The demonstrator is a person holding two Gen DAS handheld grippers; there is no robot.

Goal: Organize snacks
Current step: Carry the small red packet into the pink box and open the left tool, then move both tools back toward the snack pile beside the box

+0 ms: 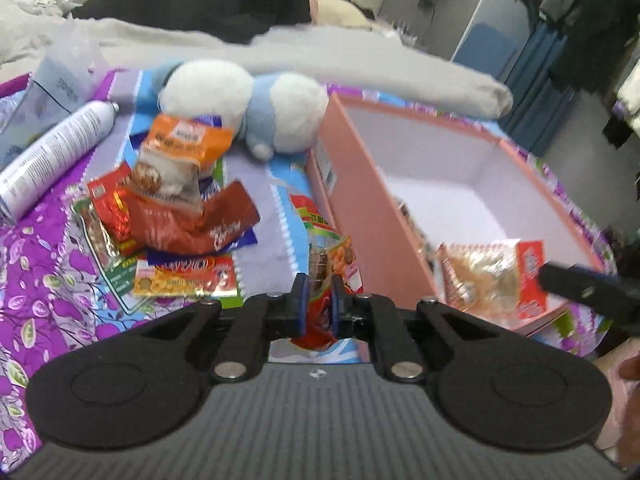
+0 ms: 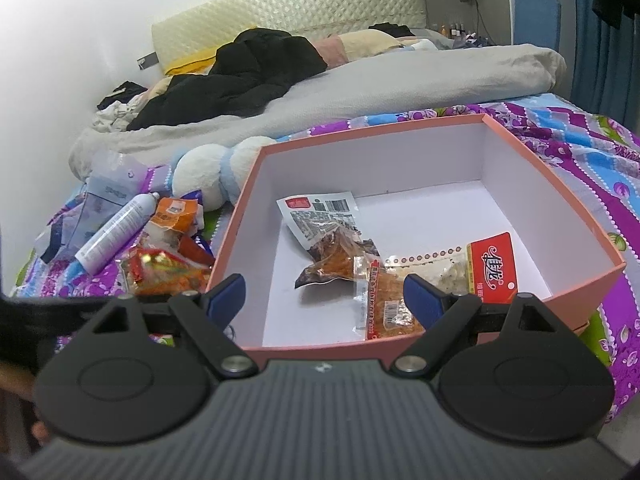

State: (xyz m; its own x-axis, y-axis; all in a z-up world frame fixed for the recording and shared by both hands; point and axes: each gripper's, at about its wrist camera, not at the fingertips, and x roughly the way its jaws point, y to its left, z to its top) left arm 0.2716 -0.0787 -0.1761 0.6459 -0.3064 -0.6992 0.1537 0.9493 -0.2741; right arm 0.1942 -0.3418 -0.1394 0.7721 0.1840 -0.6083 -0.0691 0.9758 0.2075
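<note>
My left gripper [image 1: 320, 304] is shut on a red and green snack packet [image 1: 326, 256], held up above the bedspread just left of the pink box [image 1: 360, 184]. A heap of loose snack packets [image 1: 176, 208] lies on the bedspread to the left. In the right wrist view my right gripper [image 2: 324, 296] stands open over the near edge of the pink box [image 2: 560, 208], nothing between its fingers. Inside the box lie three packets: a white and brown one [image 2: 324, 232], an orange one [image 2: 384, 300] and a red-labelled one [image 2: 488, 268].
A white and blue plush toy [image 1: 248, 108] lies behind the heap, against the box. A white spray can [image 1: 52, 152] and a clear plastic bag [image 1: 52, 88] lie at the left. A grey duvet [image 2: 360, 96] and dark clothes [image 2: 248, 76] cover the bed beyond.
</note>
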